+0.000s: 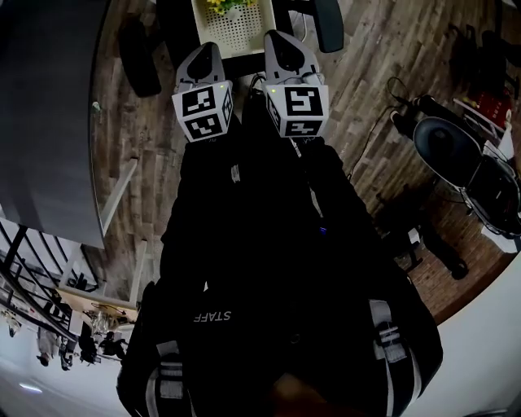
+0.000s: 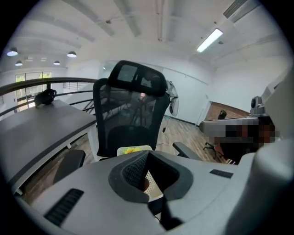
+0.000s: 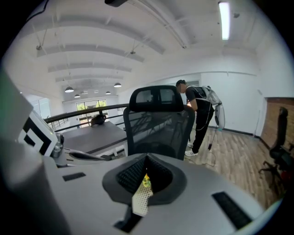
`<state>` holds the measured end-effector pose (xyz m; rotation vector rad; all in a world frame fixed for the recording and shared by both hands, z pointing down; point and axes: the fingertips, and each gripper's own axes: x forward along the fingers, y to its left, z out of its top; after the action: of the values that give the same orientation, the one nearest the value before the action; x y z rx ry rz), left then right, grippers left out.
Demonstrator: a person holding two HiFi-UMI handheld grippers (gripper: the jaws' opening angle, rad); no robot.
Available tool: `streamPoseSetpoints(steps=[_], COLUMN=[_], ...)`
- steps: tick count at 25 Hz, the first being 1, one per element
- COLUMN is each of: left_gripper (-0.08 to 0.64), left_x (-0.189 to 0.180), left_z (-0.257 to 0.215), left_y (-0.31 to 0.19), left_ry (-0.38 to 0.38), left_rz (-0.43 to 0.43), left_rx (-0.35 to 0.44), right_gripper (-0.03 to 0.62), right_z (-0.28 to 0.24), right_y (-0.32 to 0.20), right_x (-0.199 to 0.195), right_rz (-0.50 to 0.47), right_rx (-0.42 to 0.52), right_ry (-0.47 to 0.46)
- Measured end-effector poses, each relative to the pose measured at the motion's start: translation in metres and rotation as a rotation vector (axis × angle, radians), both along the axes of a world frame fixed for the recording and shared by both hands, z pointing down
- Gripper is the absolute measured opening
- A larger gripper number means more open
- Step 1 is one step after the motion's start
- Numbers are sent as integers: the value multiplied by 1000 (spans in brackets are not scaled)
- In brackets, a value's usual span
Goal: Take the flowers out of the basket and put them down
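My left gripper and right gripper both have their jaws pressed together on nothing; the yellow flowers sit in the white basket on the chair seat, just beyond my tips

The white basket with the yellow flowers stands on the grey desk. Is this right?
No. The white basket with the yellow flowers stands on the seat of the black office chair, not on the grey desk. The head view shows it.
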<state>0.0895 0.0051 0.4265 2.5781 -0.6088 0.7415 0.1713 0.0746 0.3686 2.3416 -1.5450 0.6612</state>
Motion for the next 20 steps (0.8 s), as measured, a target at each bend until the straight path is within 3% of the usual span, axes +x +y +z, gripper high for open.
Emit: streamPoseSetpoints(steps=[9,20], left_gripper=[0,0], left_x=[46,94], left_z=[116,228], left_y=[-10,-28], left_ry=[-61,-93], left_rz=[-113,-135], left_rx=[-49,-75], right_gripper=[14,14], right_z=[118,236], right_y=[-13,-43], right_x=[52,92], right_rz=[-6,-11], right_rx=[-46,-44], right_ry=[-59,-98])
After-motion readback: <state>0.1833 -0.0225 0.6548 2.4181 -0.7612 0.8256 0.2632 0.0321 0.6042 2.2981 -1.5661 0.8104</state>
